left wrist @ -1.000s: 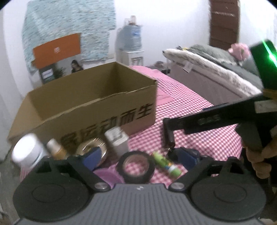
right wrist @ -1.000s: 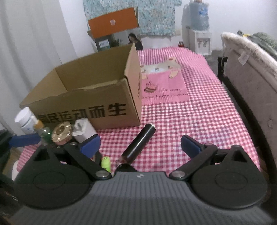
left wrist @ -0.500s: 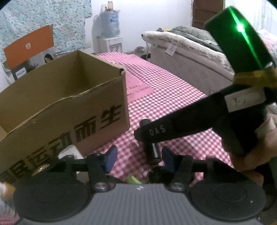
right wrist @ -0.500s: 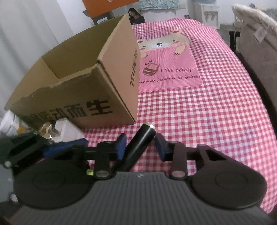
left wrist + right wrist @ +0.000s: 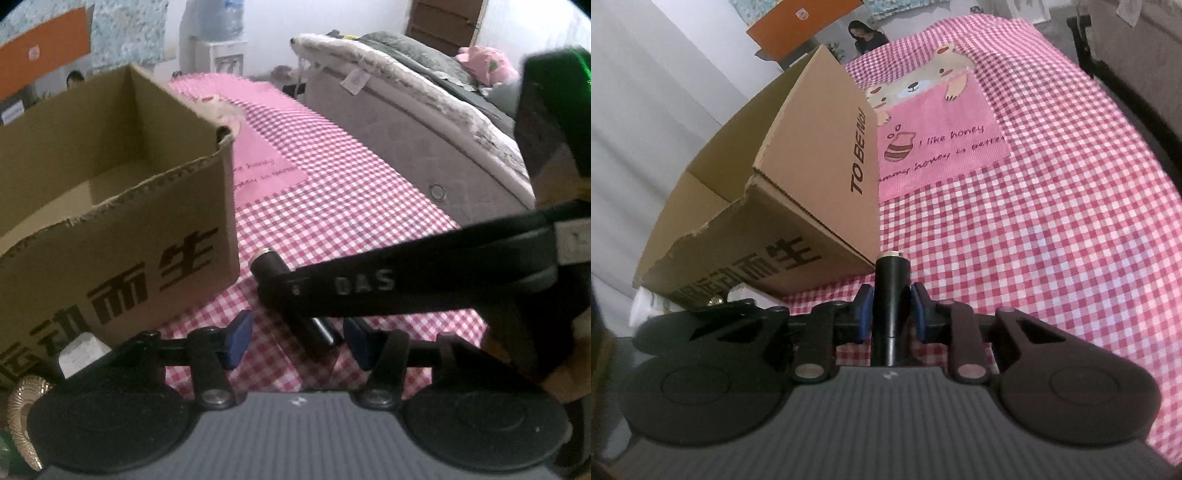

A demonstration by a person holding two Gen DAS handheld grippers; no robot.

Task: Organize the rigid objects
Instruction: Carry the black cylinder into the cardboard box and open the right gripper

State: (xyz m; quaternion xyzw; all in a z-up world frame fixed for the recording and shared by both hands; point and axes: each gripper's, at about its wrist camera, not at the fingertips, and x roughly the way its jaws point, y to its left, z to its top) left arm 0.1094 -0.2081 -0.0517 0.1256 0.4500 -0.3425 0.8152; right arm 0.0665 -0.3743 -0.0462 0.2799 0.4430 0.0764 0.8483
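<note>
The right gripper's [image 5: 891, 313] blue fingers [image 5: 863, 312] are closing on the black cylinder [image 5: 891, 291], one pad on each flank; they look to be touching it already, so I read this as a grip being taken. The left gripper's [image 5: 297, 341] fingers [image 5: 236, 341] are also closing, but nothing sits between them: they stand apart, with checked cloth in the gap and the cylinder's lower end just beyond.

The cylinder lies on the pink-checked table [image 5: 1052, 229], its metal-capped end pointing at the near corner of the open cardboard box [image 5: 820, 206], just beside it. To do this step well, the right hand should finish squeezing before lifting, raise the cylinder above the torn box rim, and keep the left gripper out of the path, since the two tools crowd the same spot.

In the left view the right gripper's arm crosses the cylinder and hides its middle. The cylinder's near end is lost under the right gripper's body. The box floor shows only partly. The white block [image 5: 79, 349] and ribbed gold disc [image 5: 26, 417] at the box's foot are cut off.
</note>
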